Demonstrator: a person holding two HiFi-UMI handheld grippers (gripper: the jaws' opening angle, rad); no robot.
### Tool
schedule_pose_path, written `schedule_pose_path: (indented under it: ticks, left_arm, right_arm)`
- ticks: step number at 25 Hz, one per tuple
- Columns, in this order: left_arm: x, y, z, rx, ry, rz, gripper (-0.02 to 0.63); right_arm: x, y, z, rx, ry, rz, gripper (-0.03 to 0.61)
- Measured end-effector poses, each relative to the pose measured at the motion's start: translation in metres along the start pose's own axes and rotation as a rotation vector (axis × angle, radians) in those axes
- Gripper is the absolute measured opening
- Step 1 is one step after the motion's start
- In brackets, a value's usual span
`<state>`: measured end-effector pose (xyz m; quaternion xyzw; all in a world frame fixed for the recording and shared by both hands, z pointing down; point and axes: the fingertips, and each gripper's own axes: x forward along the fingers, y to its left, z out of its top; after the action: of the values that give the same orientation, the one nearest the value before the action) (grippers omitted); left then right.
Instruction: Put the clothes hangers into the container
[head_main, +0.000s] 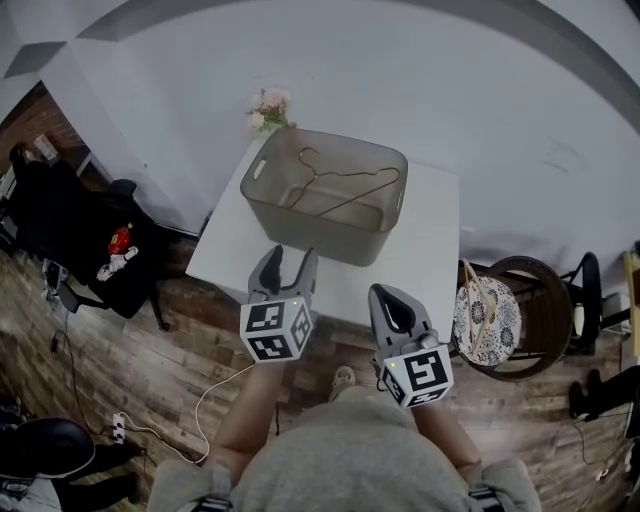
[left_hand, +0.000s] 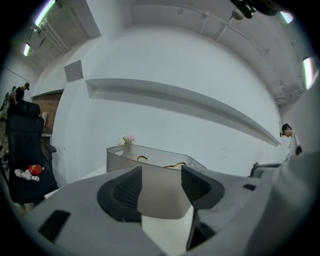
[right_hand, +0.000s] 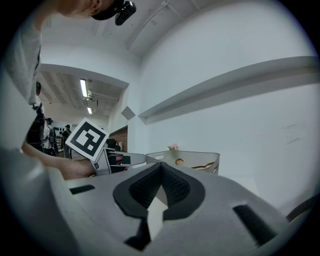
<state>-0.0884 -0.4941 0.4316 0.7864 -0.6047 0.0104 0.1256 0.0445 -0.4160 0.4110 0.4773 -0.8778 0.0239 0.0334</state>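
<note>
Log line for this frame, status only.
left gripper: open, empty | right gripper: shut, empty | hanger: inside container | container: on table

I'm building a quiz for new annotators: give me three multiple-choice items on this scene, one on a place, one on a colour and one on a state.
1. Where is the wire hanger?
A in the container
B on a clothes rail
C in a drawer

2. What colour is the container?
A red
B grey
C green

3. How do the left hand-held gripper's jaws stand?
A shut together
B clamped on a hanger
C apart, nothing between them

Key:
1 A: in the head view the wire hanger lies inside the container's walls.
2 B: the container's walls are translucent grey.
3 C: the left gripper view shows a clear gap between its jaws.
</note>
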Motion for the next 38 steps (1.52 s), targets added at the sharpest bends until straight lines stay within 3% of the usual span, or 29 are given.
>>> schedule_pose_path:
  ticks: [3,15,38]
  left_arm:
    - [-0.020,-0.002,-0.005,0.002,0.009,-0.005,0.226]
    - [-0.111,-0.005,-0.018,0.056,-0.021,-0.004,0.038]
    - [-0.308,-0.023,-0.073,0.062,-0.008,-0.055,0.014]
  right_arm:
    - [-0.012,0.011,0.001,-0.002,-0.002,-0.006,0.000]
    - [-0.062,0.065,-0.006,-0.007,-0.005,-0.044,0.000]
    - [-0.190,0.189,-0.017,-0.039,-0.023,-0.066,0.000]
